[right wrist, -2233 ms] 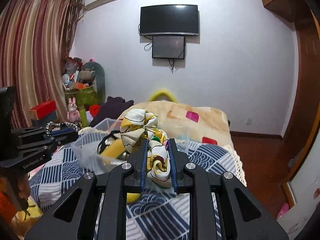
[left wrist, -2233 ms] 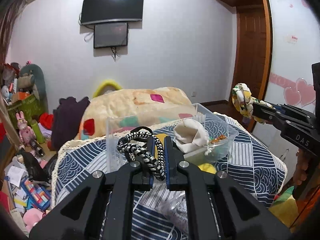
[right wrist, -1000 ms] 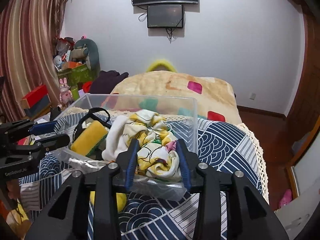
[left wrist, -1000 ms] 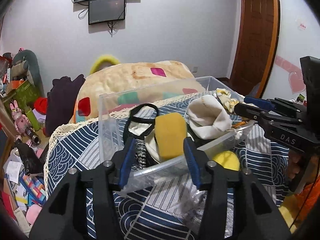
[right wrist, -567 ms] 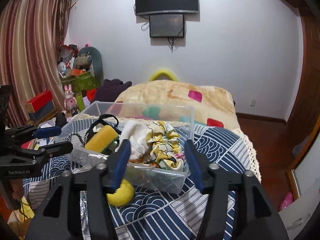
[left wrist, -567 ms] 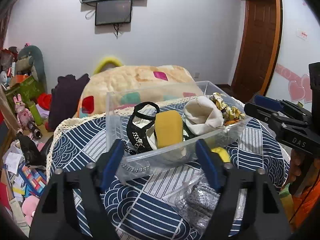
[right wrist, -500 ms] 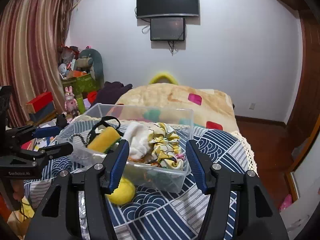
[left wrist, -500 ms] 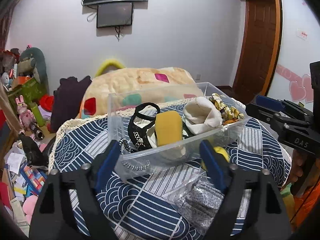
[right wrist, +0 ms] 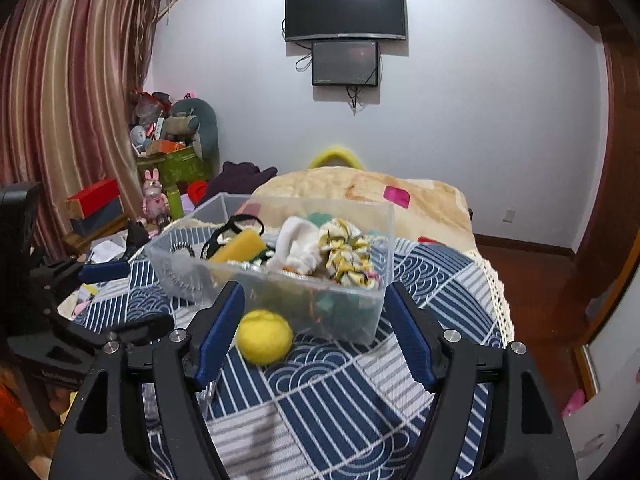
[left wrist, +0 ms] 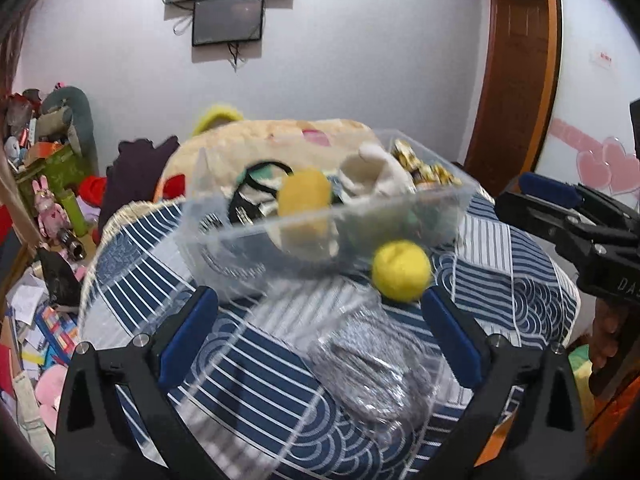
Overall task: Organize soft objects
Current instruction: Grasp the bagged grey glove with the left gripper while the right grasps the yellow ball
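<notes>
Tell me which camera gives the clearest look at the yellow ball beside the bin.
The right wrist view: the yellow ball sits sharp and unobstructed before the clear bin. The left wrist view shows it motion-blurred.

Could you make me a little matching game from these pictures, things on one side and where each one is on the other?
Things:
1. yellow ball
2. sponge
3. silvery bag
4. TV

Places:
A. on the wall
B. inside the clear box
C. on the cloth, beside the box
D. on the cloth, between the open left tongs

Pairs: 1-C, 2-B, 3-D, 4-A
</notes>
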`<action>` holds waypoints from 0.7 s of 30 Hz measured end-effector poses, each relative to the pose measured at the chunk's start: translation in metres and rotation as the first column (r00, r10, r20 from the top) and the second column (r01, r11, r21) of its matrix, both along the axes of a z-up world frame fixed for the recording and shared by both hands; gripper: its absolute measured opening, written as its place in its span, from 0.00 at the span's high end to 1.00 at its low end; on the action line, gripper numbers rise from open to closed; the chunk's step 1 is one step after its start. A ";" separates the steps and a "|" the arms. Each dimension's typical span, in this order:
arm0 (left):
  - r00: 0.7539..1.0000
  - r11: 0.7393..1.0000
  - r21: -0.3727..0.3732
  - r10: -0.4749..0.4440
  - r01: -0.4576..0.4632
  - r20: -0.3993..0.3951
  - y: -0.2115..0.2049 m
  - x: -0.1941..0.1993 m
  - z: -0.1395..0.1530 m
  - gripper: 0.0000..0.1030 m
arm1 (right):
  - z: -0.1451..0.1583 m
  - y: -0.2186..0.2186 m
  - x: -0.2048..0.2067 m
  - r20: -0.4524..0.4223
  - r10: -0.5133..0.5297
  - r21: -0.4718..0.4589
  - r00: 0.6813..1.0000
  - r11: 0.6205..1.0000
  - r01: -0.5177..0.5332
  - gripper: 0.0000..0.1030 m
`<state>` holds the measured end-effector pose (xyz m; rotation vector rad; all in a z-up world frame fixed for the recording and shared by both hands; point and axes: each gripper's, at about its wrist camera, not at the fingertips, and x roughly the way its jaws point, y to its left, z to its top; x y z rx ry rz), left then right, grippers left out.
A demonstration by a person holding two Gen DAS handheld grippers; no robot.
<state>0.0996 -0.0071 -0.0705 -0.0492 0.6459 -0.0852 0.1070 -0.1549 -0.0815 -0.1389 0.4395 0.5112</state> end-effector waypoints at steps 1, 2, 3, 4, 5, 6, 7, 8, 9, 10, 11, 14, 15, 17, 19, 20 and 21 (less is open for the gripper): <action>1.000 1.000 -0.007 -0.004 0.004 -0.012 -0.003 -0.001 -0.004 0.00 | -0.002 0.000 0.000 -0.006 0.001 -0.002 1.000 1.000 -0.001 0.32; 1.000 1.000 -0.017 -0.009 0.009 -0.026 -0.005 0.000 -0.009 0.00 | -0.006 0.000 -0.001 -0.013 0.001 -0.006 1.000 1.000 -0.001 0.32; 0.999 1.000 -0.023 -0.017 0.016 -0.045 -0.008 0.001 -0.014 0.00 | -0.008 0.000 0.000 -0.018 0.000 -0.008 1.000 1.000 0.000 0.32; 0.998 1.000 -0.023 -0.020 0.019 -0.058 -0.009 0.003 -0.018 0.00 | -0.009 -0.001 -0.001 -0.022 0.000 -0.009 1.000 1.000 0.000 0.32; 0.997 1.000 -0.020 -0.021 0.020 -0.071 -0.011 0.004 -0.021 0.00 | -0.012 0.000 0.001 -0.031 -0.001 -0.011 1.000 1.000 0.000 0.32; 0.996 1.000 -0.016 -0.021 0.019 -0.085 -0.012 0.006 -0.026 0.00 | -0.014 -0.002 0.000 -0.036 -0.001 -0.010 0.999 1.000 0.000 0.32; 0.995 1.000 -0.014 -0.019 0.017 -0.096 -0.012 0.007 -0.030 0.00 | -0.017 -0.001 0.001 -0.045 0.000 -0.011 0.999 1.000 0.000 0.32; 0.994 1.000 -0.018 -0.019 0.018 -0.104 -0.013 0.007 -0.034 0.00 | -0.019 -0.001 0.001 -0.051 0.001 -0.013 0.999 1.000 -0.001 0.32; 0.993 0.999 -0.029 -0.024 0.020 -0.117 -0.012 0.008 -0.039 0.00 | -0.021 -0.001 -0.002 -0.055 0.001 -0.014 0.999 1.000 -0.001 0.32; 0.992 0.999 -0.036 -0.028 0.024 -0.126 -0.011 0.008 -0.042 0.00 | -0.023 -0.001 -0.001 -0.060 0.000 -0.016 0.998 1.000 -0.001 0.32; 0.990 0.998 -0.046 -0.036 0.030 -0.136 -0.010 0.008 -0.046 0.00 | -0.025 -0.001 -0.002 -0.065 0.001 -0.017 0.998 1.000 -0.002 0.32; 0.991 0.998 -0.059 -0.044 0.037 -0.123 -0.006 0.003 -0.050 0.00 | -0.030 0.001 -0.003 -0.081 0.006 -0.021 0.997 1.000 -0.008 0.32; 0.993 0.998 -0.056 -0.041 0.035 -0.112 -0.004 0.001 -0.050 0.00 | -0.031 0.002 -0.003 -0.085 0.008 -0.022 0.996 1.000 -0.010 0.32; 0.993 0.997 -0.065 -0.048 0.042 -0.103 -0.001 -0.002 -0.051 0.07 | -0.034 0.004 -0.005 -0.095 0.015 -0.021 0.995 1.000 -0.017 0.32; 0.995 0.997 -0.065 -0.043 0.037 -0.095 0.003 -0.005 -0.051 0.21 | -0.038 0.007 -0.006 -0.104 0.021 -0.026 0.994 0.999 -0.024 0.32; 0.995 0.998 -0.059 -0.038 0.033 -0.091 0.005 -0.007 -0.051 0.28 | -0.040 0.010 -0.006 -0.112 0.025 -0.031 0.993 0.999 -0.029 0.32; 0.995 0.998 -0.060 -0.035 0.030 -0.090 0.007 -0.008 -0.050 0.35 | -0.042 0.012 -0.006 -0.118 0.029 -0.034 0.993 0.999 -0.033 0.32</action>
